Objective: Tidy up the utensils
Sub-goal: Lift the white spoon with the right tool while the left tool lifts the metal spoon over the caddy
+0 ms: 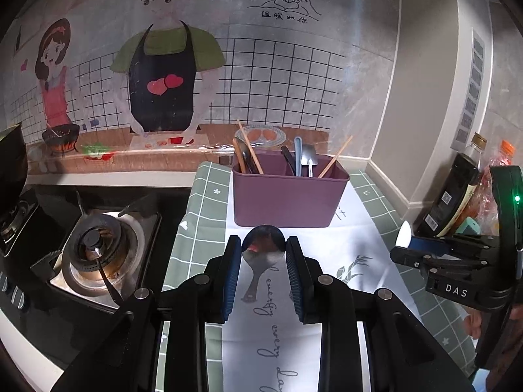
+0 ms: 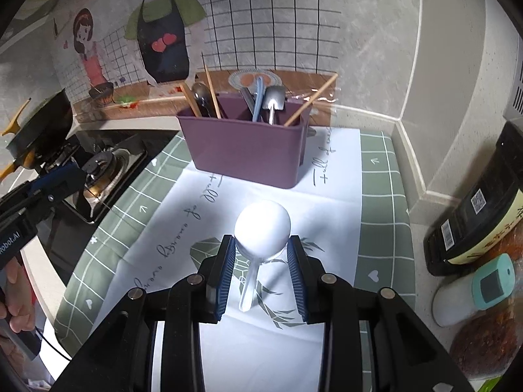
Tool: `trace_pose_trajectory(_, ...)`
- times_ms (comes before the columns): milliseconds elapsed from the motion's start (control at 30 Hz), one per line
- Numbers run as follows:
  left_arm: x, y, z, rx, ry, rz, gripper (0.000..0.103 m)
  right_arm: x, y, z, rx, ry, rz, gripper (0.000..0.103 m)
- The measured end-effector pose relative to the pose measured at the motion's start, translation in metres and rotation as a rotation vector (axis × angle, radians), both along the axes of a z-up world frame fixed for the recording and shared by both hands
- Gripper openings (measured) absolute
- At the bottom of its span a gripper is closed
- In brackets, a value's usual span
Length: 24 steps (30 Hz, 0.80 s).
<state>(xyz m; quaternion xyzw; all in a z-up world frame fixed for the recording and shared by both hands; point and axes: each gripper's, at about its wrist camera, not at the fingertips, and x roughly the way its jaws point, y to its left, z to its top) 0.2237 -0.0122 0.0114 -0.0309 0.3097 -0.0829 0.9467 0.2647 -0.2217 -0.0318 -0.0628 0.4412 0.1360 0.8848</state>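
A purple utensil caddy (image 1: 287, 196) stands at the back of the cloth and holds chopsticks, spoons and a small spatula; it also shows in the right wrist view (image 2: 248, 147). My left gripper (image 1: 264, 243) is shut on the bowl of a metal spoon (image 1: 263, 245), held above the cloth in front of the caddy, handle hanging toward me. My right gripper (image 2: 261, 243) is shut on the bowl of a white spoon (image 2: 262, 225), handle hanging down. In the left wrist view the right gripper (image 1: 405, 241) sits at the right with the white spoon (image 1: 404, 233).
A green checked cloth with a white printed runner (image 2: 294, 202) covers the counter. A gas stove (image 1: 98, 248) lies to the left with a black pan (image 2: 42, 124). A dark sauce bottle (image 2: 477, 215), a thermometer (image 2: 474, 290) and jars stand at the right by the wall.
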Motion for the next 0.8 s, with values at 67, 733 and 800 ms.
trace_pose_trajectory(67,-0.002,-0.002,0.003,0.003,-0.001,-0.005,0.029,-0.001,0.0,0.005,0.011,-0.01,0.004,0.031)
trace_pose_trajectory(733,-0.011,-0.02,0.138,-0.06,-0.193,-0.132,0.029,-0.008,0.013,0.153,0.023,-0.308,0.041,0.03)
trace_pose_trajectory(800,-0.001,-0.018,0.162,-0.082,-0.223,-0.149,0.029,-0.003,0.015,0.178,0.028,-0.357,0.039,0.03)
